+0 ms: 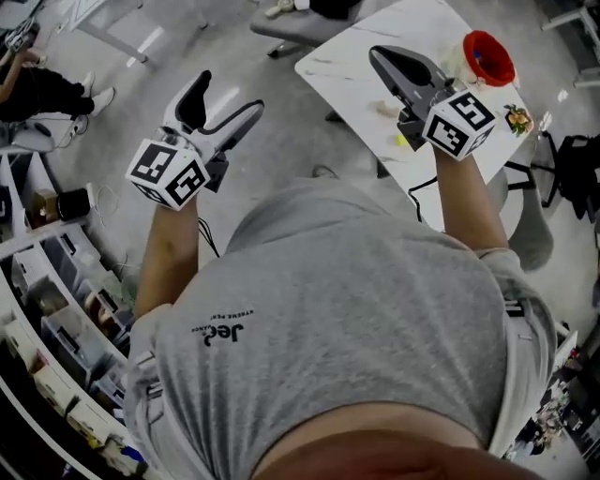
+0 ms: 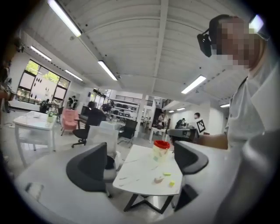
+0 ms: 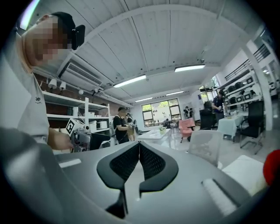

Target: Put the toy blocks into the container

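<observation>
A clear container with a red rim [image 1: 488, 57] stands on the white table [image 1: 356, 56] at the upper right of the head view. Small blocks lie loose on that table: a yellow one [image 1: 401, 141] and a pale pink one [image 1: 385, 110]. The left gripper view shows the container [image 2: 161, 150] and three blocks, pink [image 2: 158, 180], green [image 2: 166, 174] and yellow [image 2: 171, 183]. My left gripper [image 1: 228, 94] is held in the air left of the table, open and empty. My right gripper [image 1: 380, 54] hovers over the table, shut with nothing between its jaws [image 3: 139, 146].
Shelving with boxes [image 1: 56, 337] runs along the left edge of the head view. A grey chair [image 1: 300, 28] stands at the table's far side. Another white table [image 2: 33, 122], office chairs [image 2: 83, 131] and several people fill the room behind.
</observation>
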The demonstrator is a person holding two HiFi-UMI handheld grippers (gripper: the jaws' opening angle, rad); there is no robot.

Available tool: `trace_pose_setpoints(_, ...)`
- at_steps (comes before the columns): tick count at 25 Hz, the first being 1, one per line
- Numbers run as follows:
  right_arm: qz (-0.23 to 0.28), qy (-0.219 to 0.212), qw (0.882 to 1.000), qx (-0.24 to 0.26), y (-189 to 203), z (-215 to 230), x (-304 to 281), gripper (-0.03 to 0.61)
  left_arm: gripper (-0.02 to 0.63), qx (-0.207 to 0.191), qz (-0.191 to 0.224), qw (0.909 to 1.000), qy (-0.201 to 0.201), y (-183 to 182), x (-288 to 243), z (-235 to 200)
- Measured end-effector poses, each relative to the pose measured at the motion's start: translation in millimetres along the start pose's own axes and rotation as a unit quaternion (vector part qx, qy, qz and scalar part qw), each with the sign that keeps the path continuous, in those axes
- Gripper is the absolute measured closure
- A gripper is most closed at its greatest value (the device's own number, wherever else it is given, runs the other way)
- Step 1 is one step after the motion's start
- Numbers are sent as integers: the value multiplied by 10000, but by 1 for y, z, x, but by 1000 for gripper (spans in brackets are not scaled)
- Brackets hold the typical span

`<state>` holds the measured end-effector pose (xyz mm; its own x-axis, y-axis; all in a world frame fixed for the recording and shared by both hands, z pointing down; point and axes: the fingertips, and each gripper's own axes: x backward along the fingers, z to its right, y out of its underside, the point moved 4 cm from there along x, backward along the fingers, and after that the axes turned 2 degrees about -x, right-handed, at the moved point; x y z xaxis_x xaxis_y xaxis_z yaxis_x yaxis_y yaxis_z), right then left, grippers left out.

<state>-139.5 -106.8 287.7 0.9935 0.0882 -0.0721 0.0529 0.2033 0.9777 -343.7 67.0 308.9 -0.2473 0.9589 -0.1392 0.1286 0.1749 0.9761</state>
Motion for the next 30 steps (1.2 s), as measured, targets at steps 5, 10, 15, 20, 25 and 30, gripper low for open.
trace_pose_setpoints(5,165,998,9948,-139,8,53,89,574,104,-288,-522,9907,1222,17,-115,53)
trace_pose_setpoints(10,238,1792,9829,-341,26,98,170,574,104,-684,-1047,9694,2110,45,-216,106)
trace_pose_setpoints(15,244,2314,9706,-613,51,132,229,574,106,-1326,-1803,9322,2844,107,-291,145)
trace_pose_setpoints(20,123,2597,9607,-969,85,157,261,574,107,-2017,-2683,8842,3249,192,-338,159)
trace_pose_setpoints(25,8,2697,9553,-1209,111,173,274,574,109,-2535,-3468,8241,3692,262,-351,173)
trace_pose_setpoints(30,-30,2713,9527,-1370,129,182,279,574,200,-3205,-3923,7687,3905,309,-358,179)
